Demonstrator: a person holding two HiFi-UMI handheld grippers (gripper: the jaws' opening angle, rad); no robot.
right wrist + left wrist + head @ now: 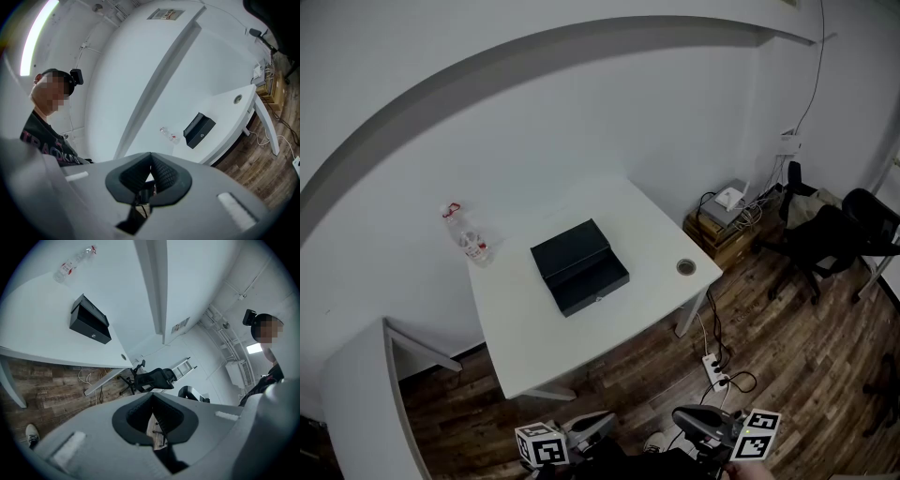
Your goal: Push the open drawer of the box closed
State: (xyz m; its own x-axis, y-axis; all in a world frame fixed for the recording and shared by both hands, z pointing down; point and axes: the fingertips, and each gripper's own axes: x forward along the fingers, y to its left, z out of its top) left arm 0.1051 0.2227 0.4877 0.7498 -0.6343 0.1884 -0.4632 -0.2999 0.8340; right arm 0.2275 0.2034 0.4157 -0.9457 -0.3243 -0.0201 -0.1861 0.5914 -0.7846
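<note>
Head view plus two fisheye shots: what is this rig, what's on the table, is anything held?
There is no robot: a person holds a two-jaw gripper in each hand. The head view comes from a camera on the person's head, looking down; the left gripper and right gripper show at its bottom edge. The two gripper views come from cameras riding on each gripper, looking along its jaws. On the white table sit a black box, its drawer pulled out, and a plastic bottle. Both grippers are shut, empty, and short of the table.
</note>
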